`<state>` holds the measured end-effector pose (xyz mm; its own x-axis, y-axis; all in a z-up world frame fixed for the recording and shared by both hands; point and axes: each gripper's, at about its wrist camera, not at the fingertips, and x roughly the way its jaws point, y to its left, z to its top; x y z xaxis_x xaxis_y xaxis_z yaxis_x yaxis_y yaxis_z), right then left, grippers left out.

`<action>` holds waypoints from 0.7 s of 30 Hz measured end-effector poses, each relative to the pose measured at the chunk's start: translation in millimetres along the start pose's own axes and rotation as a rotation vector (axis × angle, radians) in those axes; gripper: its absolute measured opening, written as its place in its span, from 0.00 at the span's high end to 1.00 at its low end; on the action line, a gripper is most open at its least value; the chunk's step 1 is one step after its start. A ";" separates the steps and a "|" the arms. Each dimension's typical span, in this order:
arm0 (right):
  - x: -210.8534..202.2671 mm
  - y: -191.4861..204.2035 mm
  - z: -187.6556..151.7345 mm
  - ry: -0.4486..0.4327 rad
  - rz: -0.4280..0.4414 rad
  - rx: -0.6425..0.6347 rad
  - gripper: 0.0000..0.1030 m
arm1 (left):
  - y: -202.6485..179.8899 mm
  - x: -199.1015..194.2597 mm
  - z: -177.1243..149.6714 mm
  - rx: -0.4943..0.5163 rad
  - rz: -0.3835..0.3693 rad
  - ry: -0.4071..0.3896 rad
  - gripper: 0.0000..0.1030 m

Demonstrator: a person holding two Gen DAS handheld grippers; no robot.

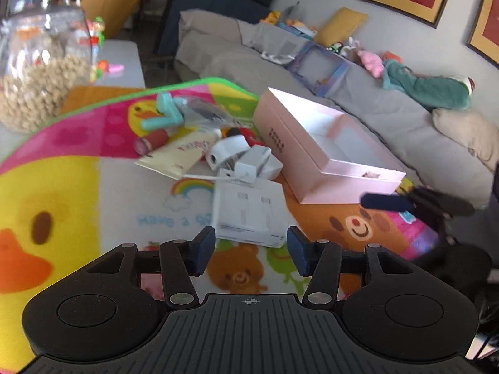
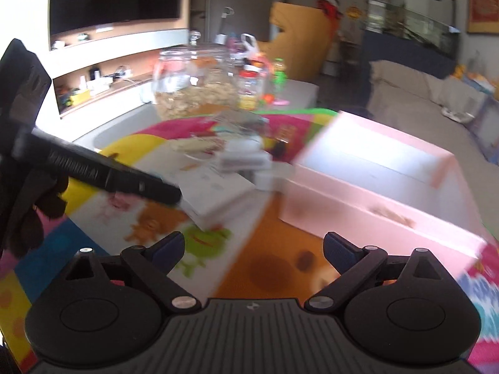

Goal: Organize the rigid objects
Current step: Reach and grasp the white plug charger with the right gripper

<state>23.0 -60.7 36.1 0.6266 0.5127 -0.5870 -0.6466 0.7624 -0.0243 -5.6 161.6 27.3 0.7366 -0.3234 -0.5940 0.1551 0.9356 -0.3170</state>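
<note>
Looking down along the left gripper [image 1: 251, 251], its jaws stand apart with nothing between them, hovering above a flat white carton [image 1: 249, 212] on the cartoon play mat [image 1: 62, 193]. Beyond lies a heap of small items: a white charger [image 1: 249, 163], a cream tube [image 1: 184, 152], a teal gadget [image 1: 163, 115]. An open pink box [image 1: 327, 152], white inside and empty, sits to the right of the heap. From the right wrist, blurred, the right gripper [image 2: 254, 254] is spread wide, grasping nothing, just short of the pink box [image 2: 383, 187]; the heap sits left of the box.
</note>
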 end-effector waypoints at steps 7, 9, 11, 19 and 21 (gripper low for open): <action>44.0 33.7 47.2 -0.073 -0.050 -0.107 0.29 | 23.3 -36.1 4.0 -0.074 0.181 -0.134 0.46; 58.1 37.3 63.5 -0.068 -0.063 -0.143 0.29 | 27.9 -40.5 3.0 -0.099 0.167 -0.144 0.46; 78.0 34.6 82.9 -0.028 -0.048 -0.150 0.29 | 26.9 -41.8 2.8 -0.097 0.151 -0.145 0.46; 133.3 4.8 108.9 0.173 0.057 -0.009 0.29 | 21.9 -36.6 -7.4 -0.091 0.096 -0.161 0.46; 140.3 4.5 103.4 0.245 0.053 0.010 0.36 | 23.5 -38.5 -11.7 -0.091 0.090 -0.167 0.46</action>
<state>153.0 55.4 37.3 0.4669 0.4420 -0.7659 -0.6705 0.7416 0.0192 -38.1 194.5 34.0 0.8451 -0.2039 -0.4942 0.0291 0.9406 -0.3384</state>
